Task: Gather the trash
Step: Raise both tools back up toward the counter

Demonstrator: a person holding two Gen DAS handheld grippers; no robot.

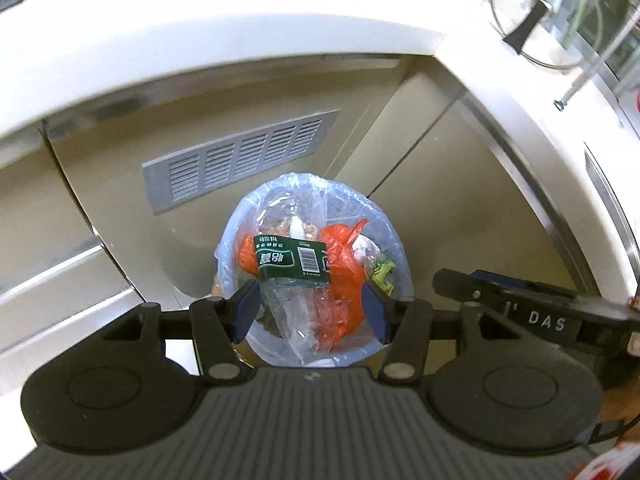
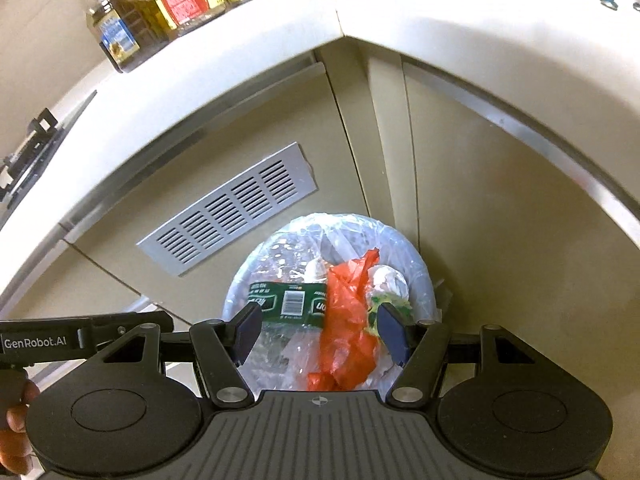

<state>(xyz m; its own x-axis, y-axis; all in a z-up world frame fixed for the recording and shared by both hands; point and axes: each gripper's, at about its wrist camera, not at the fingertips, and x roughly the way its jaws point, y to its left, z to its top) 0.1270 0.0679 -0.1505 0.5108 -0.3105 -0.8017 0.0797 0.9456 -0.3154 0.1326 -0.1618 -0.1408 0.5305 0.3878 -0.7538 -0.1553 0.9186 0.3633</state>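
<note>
A round bin [image 1: 394, 240] lined with a clear bluish bag stands on the floor in the corner of the cabinets, seen also in the right wrist view as the bin [image 2: 424, 276]. Inside lie a crushed clear bottle with a green label [image 1: 292, 260], an orange plastic bag [image 1: 340, 276] and crumpled paper and wrappers [image 1: 376, 264]. My left gripper [image 1: 312, 314] hangs open above the bin with nothing between its blue pads. My right gripper [image 2: 320, 332] is open beside it, also empty, over the same bottle [image 2: 292, 302] and orange bag [image 2: 348, 320].
A grey vent grille [image 1: 240, 156] sits in the cabinet door behind the bin. The white countertop [image 2: 360, 12] wraps around the corner above, carrying oil and sauce bottles [image 2: 160, 4]. A glass pot lid [image 1: 540, 16] lies on the counter at right. A hand [image 2: 16, 424] holds the left gripper's body.
</note>
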